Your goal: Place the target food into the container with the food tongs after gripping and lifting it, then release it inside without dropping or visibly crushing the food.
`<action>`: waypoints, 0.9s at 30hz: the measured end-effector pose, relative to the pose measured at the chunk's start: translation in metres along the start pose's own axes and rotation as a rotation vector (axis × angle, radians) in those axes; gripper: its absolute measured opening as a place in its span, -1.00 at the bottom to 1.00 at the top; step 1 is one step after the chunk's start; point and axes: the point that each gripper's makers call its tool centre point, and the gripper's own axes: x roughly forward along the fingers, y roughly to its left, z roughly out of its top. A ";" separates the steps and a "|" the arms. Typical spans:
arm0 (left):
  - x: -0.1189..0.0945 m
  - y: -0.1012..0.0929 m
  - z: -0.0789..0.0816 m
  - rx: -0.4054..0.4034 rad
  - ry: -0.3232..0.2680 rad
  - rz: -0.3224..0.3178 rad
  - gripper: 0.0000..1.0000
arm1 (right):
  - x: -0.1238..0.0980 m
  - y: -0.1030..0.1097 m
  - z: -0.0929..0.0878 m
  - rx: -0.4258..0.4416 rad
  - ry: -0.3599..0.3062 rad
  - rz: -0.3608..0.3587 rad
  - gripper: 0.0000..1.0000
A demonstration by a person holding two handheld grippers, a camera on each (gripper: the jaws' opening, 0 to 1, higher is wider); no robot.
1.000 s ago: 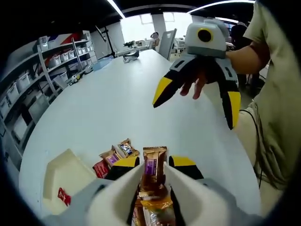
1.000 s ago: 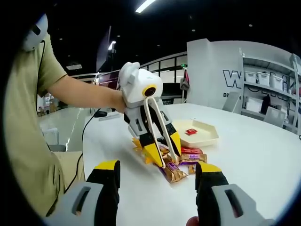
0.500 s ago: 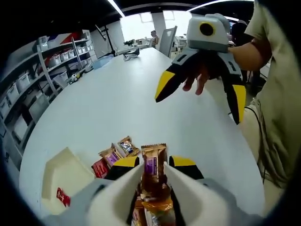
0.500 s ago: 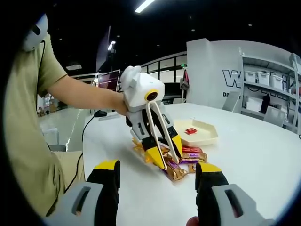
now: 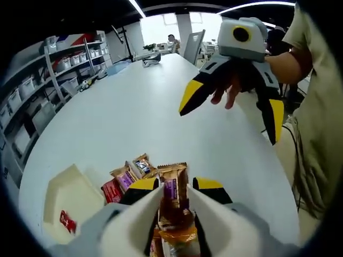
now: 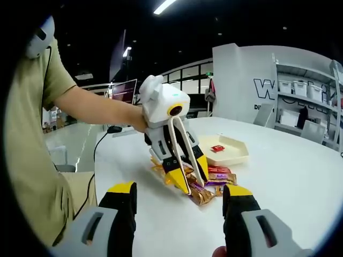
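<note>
At lower centre, the tongs [image 5: 177,214] are clamped in the left gripper [image 5: 177,187] on a snack bar [image 5: 172,184] for carrying to the tray [image 5: 64,198], while the right gripper [image 5: 236,101] is held wide open, empty.

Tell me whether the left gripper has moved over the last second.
Yes. In the right gripper view the left gripper has shifted slightly toward the cream tray, staying low over the snack bars.

In the left gripper view, a pile of snack bars [image 5: 131,174] is seen on the table [image 5: 139,107], with a tray [image 5: 69,195] just left of it. One packet [image 5: 67,221] lies in the tray. Shelving [image 5: 48,80] stands far left.
</note>
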 end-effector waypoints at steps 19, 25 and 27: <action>-0.003 -0.001 0.007 -0.002 -0.002 0.002 -0.51 | 0.000 0.002 0.000 0.000 0.001 0.003 0.27; -0.002 0.000 0.005 -0.024 0.012 0.007 -0.51 | -0.001 0.002 0.001 0.000 -0.005 0.007 0.29; -0.001 0.000 0.003 -0.028 0.021 0.003 -0.50 | -0.001 0.002 0.001 0.000 -0.005 0.007 0.29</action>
